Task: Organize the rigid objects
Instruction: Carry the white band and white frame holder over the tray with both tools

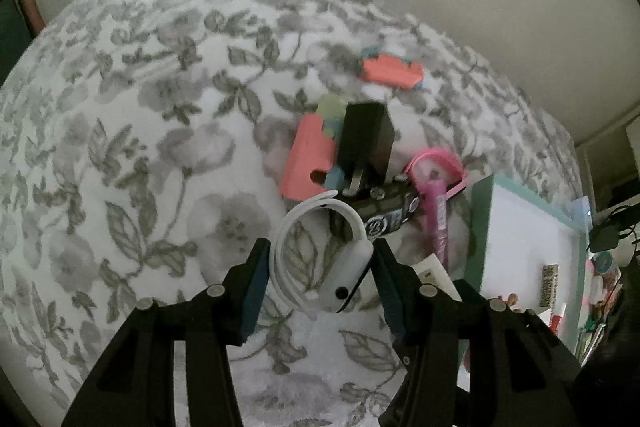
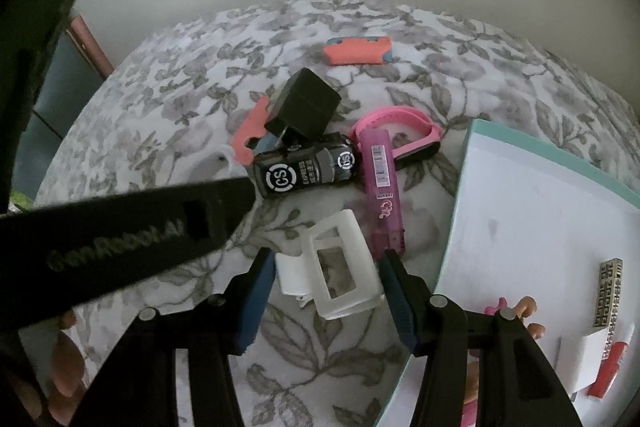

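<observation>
A white smart band (image 1: 320,259) lies on the floral blanket between the fingers of my open left gripper (image 1: 320,267). Beyond it are a black toy car (image 1: 384,213), a black charger plug (image 1: 366,143), a coral foam piece (image 1: 306,157), a pink lighter (image 1: 436,219) and a pink band (image 1: 436,163). My open right gripper (image 2: 326,277) straddles a white hair clip (image 2: 340,267). The toy car (image 2: 306,169), plug (image 2: 306,105), lighter (image 2: 382,187) and pink band (image 2: 400,131) lie just ahead. The left gripper's body (image 2: 120,227) crosses the right wrist view.
A white tray with a teal rim (image 2: 468,155) sits to the right and holds a small bronze piece (image 2: 610,293), a red item (image 2: 608,371) and other bits. It also shows in the left wrist view (image 1: 480,227). A second coral foam piece (image 2: 358,51) lies farther back.
</observation>
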The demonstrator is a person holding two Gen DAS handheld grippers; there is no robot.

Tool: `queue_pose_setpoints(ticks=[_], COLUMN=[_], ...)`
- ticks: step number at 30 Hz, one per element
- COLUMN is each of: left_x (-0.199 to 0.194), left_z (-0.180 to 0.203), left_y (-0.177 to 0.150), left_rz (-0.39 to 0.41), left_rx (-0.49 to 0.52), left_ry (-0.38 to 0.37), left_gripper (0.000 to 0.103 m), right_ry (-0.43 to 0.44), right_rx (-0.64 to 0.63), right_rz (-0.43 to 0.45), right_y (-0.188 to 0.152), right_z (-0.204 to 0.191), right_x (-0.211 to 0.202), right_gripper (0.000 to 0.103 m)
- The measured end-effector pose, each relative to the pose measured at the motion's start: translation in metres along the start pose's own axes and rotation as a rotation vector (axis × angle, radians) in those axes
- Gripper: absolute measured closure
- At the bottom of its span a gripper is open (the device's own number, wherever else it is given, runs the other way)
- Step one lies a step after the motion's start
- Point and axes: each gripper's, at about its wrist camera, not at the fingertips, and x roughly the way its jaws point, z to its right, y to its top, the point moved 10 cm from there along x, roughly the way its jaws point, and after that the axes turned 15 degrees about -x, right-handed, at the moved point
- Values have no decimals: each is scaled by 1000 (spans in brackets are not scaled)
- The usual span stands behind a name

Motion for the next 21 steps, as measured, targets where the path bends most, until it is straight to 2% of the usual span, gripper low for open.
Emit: queue_pose_setpoints(ticks=[9, 14, 21], left_x=[-50, -76, -81], left_z=[12, 35, 78], left_y=[18, 18, -3], left_rz=[119, 187, 191], left_rx=[14, 75, 176], left_ry=[-47, -57, -89], left_gripper=[51, 51, 51], right_ry=[0, -73, -178], right_rx=[56, 81, 186], right_rz=[81, 140, 140], right_y=[14, 24, 8], right_z=[10, 29, 71], right_x=[-37, -73, -110], right_gripper=[46, 46, 46])
